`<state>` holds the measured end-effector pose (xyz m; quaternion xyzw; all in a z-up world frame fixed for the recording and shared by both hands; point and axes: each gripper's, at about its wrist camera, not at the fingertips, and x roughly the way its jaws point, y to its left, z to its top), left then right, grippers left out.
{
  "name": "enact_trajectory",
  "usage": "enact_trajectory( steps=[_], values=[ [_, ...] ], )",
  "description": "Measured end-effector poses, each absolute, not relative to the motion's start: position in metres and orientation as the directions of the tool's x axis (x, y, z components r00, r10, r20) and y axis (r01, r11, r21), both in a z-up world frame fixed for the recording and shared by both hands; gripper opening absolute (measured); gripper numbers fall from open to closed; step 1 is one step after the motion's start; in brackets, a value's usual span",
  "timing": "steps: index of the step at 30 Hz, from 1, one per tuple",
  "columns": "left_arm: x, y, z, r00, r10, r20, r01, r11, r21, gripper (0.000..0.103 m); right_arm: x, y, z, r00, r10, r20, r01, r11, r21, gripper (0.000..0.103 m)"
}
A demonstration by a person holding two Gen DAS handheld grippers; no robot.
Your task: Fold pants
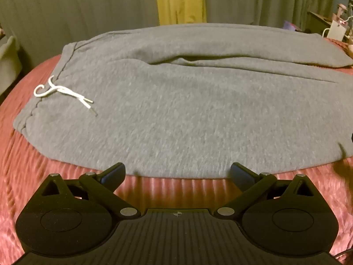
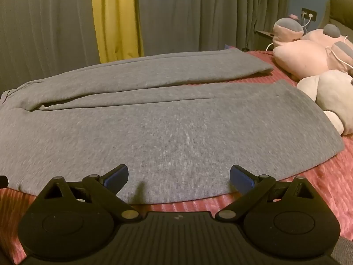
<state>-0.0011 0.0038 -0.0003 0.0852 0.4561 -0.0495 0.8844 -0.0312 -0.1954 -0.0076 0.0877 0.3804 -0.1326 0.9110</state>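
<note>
Both jaws gape empty; left gripper (image 1: 177,172) and right gripper (image 2: 178,176) should pinch the pants (image 1: 176,110) hem at 6 o'clock; lift evenly toward 12.

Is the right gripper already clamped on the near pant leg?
No: the right gripper is wide open, its fingers hovering over the near edge of the grey sweatpants with no fabric pinched.

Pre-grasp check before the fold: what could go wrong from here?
1. Both tools, left and right, are open at the near edge of the pants; they might pinch the pink bedspread too.
2. The loose drawstring may snag.
3. The plush toys crowd the leg ends.
</note>
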Motion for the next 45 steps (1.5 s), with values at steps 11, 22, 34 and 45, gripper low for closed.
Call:
enact_trajectory(
  steps=[11, 22, 34, 45],
  values=[
    [-0.0004, 0.0041, -0.0030, 0.572, -0.009, -0.820, 0.168, 0.980, 0.107, 0.103, -0.0320, -0.1913, -0.0096, 0.678, -0.182, -0.712, 0.313, 0.948, 0.057, 0.099],
    [0.0003, 0.0039, -0.0046, 0.567, -0.008, -0.824, 0.166, 0.981, 0.105, 0.103, -0.0319, -0.1913, -0.0100, 0.677, -0.183, -0.713, 0.313, 0.948, 0.054, 0.099],
    [-0.0004, 0.0040, -0.0051, 0.565, -0.009, -0.825, 0.167, 0.981, 0.103, 0.103, -0.0316, -0.1912, -0.0102, 0.676, -0.183, -0.713, 0.314, 0.948, 0.054, 0.099],
    [-0.0013, 0.0032, -0.0055, 0.563, -0.010, -0.826, 0.166, 0.981, 0.101, 0.103, -0.0312, -0.1908, -0.0102, 0.676, -0.183, -0.714, 0.313, 0.948, 0.053, 0.099]
  ],
)
